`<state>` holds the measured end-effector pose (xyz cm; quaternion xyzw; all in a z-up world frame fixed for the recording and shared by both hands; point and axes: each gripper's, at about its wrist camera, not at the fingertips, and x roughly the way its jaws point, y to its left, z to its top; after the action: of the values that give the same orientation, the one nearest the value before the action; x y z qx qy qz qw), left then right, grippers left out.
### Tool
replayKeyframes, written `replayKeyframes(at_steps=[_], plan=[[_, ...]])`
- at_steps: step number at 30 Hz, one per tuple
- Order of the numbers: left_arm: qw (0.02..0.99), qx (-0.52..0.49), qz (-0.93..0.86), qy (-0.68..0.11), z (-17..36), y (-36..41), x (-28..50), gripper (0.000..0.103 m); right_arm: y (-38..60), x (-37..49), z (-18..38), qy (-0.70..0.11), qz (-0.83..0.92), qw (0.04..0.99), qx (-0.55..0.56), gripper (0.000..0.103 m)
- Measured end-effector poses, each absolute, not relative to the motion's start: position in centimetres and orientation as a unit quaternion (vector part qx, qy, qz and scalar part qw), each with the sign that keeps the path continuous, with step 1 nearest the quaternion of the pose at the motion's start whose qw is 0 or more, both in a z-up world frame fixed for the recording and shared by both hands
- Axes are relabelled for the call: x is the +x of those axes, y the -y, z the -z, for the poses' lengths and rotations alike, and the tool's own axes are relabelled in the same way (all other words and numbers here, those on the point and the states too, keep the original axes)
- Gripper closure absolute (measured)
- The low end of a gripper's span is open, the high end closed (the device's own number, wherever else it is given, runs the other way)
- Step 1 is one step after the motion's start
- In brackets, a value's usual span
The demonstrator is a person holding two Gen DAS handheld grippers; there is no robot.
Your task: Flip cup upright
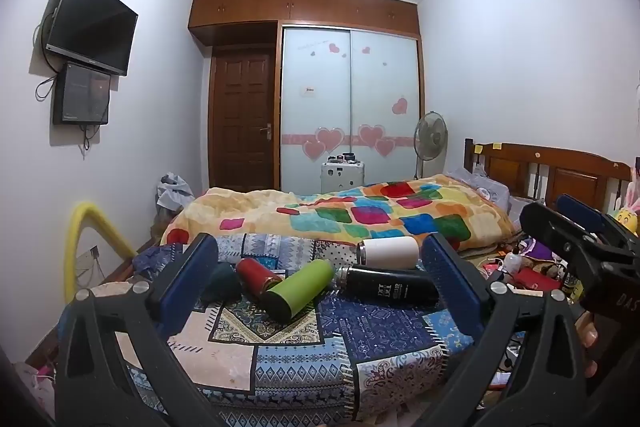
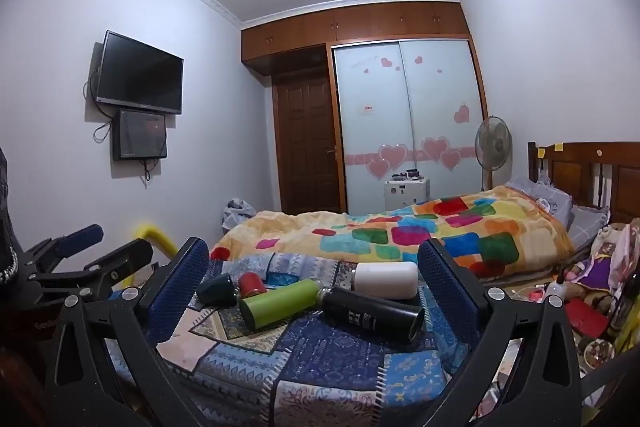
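Note:
Several cups lie on their sides on a blue patchwork cloth [image 1: 280, 359]: a dark green one [image 1: 222, 281], a red one [image 1: 256, 275], a lime green one [image 1: 300, 289], a black one [image 1: 390, 287] and a white one [image 1: 390, 251]. The same cups show in the right wrist view: dark green [image 2: 216, 289], red [image 2: 252, 283], lime green [image 2: 280, 303], black [image 2: 372, 313], white [image 2: 386, 279]. My left gripper [image 1: 320, 287] is open and empty, a short way before the cups. My right gripper [image 2: 314, 291] is open and empty too; it also shows at the right edge of the left wrist view [image 1: 568, 227].
A bed with a colourful checked blanket [image 1: 360, 215] lies behind the cloth. A yellow padded bar [image 1: 86, 239] stands at the left. Toys and clutter [image 2: 592, 279] fill the right side. A fan [image 1: 430, 139], wardrobe and door stand at the far wall.

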<state>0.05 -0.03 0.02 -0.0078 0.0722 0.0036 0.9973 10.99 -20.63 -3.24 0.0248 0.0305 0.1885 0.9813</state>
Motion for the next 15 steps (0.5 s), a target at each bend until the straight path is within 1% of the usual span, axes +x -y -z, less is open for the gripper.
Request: replayKeyframes(at_steps=[2,15], plan=[[0.998,-0.015,0.001,-0.057,0.00,-0.05,-0.13,0.000,20.62,11.15,3.28,-0.031,-0.185,0.982,0.021,0.000],[0.998,-0.007,0.007,-0.059,-0.46,0.54,-0.66,0.000,20.70,10.85,3.37,-0.029,-0.188,0.981,0.023,0.000]])
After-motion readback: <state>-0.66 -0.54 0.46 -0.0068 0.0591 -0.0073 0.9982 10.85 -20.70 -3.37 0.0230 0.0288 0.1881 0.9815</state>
